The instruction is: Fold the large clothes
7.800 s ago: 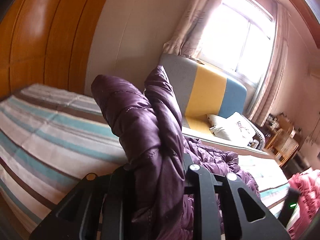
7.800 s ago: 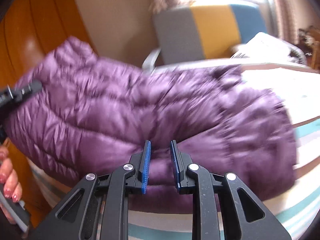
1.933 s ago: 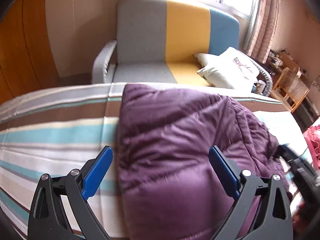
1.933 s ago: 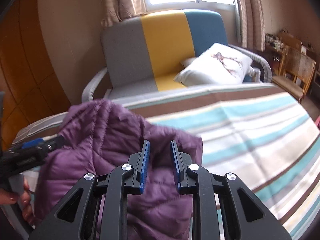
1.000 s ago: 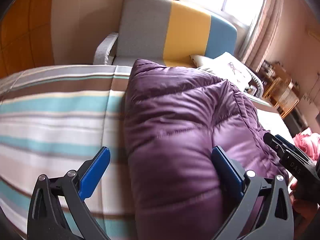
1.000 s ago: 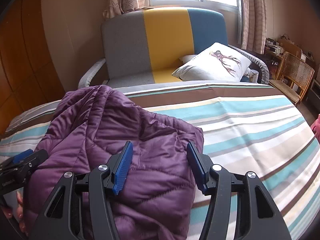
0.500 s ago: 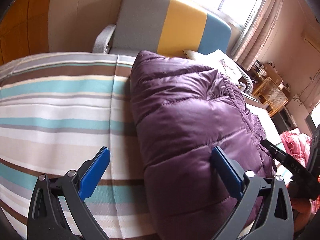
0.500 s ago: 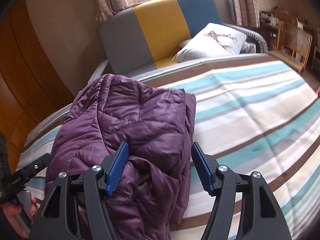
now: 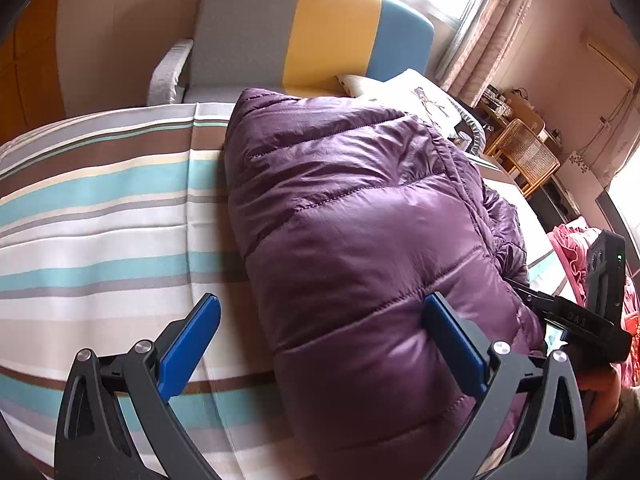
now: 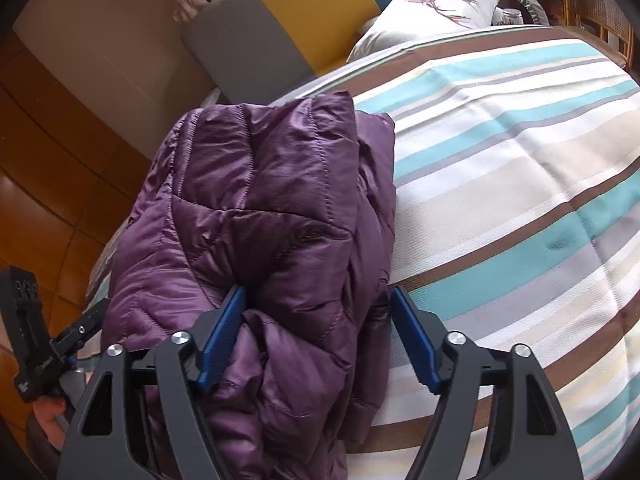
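A purple quilted puffer jacket (image 9: 360,240) lies folded into a thick bundle on a bed covered with a striped bedspread (image 9: 100,232) in teal, brown, cream and grey. In the left wrist view the bundle's long axis runs from the near edge of the bed away toward a grey, yellow and blue armchair (image 9: 304,36) at the far side, with one narrow end pointing at the chair and the other toward the camera. The stripes of the bedspread run across that axis.

The left gripper (image 9: 320,344) hangs over the near end of the jacket with its jaws wide apart; the left blue pad is over bare bedspread, the right pad sits against the jacket's side, and nothing is clamped.

The right gripper (image 10: 316,336) is at the opposite long side of the bundle. Its jaws have just been opening and now stand wide, with a fold of the jacket (image 10: 272,208) between them, loose rather than pinched. A white cushion (image 10: 432,8) rests on the armchair beyond the bed.
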`<state>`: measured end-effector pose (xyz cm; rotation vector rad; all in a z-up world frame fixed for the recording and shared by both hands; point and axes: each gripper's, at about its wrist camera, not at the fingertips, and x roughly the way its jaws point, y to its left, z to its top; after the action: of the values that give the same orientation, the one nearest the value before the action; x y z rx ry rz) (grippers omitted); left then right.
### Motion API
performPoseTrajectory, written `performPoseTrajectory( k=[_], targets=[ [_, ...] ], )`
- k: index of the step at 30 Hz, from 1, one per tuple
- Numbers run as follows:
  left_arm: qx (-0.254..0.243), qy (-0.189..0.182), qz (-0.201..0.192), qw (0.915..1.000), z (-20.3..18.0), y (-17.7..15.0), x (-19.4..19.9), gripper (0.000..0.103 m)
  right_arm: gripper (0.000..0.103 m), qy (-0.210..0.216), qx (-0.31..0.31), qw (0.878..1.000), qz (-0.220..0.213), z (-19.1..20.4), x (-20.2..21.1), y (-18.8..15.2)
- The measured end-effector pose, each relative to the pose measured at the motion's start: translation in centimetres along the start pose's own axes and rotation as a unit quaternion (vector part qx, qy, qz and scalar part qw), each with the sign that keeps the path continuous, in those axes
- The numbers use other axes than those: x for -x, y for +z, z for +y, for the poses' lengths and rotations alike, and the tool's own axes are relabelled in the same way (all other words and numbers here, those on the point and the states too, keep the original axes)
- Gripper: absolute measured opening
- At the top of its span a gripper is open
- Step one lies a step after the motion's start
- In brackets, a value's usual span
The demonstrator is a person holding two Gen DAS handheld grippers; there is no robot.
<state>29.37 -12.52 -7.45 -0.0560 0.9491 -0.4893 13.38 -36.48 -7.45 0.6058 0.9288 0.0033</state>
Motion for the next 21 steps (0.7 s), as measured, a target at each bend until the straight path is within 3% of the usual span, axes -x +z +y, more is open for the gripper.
performPoseTrajectory(
  k=[3, 8, 14, 16, 21],
  targets=[
    [-0.007, 0.007, -0.006, 0.9999, 0.0, 0.2, 0.0, 0.101, 0.075, 0.024, -0.016, 0.999, 0.021, -0.9, -0.6, 0.3],
    [0.01, -0.015, 0.013, 0.9998, 0.6, 0.4, -1.3, 0.101, 0.075, 0.058, -0.042, 0.997, 0.038, -2.1, -1.9, 0.8],
    [0.02, -0.06, 0.039, 0.9972, 0.8, 0.3, -2.6, 0.101, 0.054, 0.085, -0.028, 0.995, 0.037, -1.7, -2.9, 1.0],
    [0.009, -0.069, 0.038, 0.9969, 0.2, 0.2, -2.7, 0.088, 0.044, 0.096, -0.024, 0.995, 0.032, -1.9, -2.8, 1.1],
    [-0.031, -0.058, 0.015, 0.9978, -1.6, -0.2, -1.7, 0.072, 0.033, 0.11, -0.007, 0.994, 0.004, -1.6, -1.8, 0.3]
  ],
)
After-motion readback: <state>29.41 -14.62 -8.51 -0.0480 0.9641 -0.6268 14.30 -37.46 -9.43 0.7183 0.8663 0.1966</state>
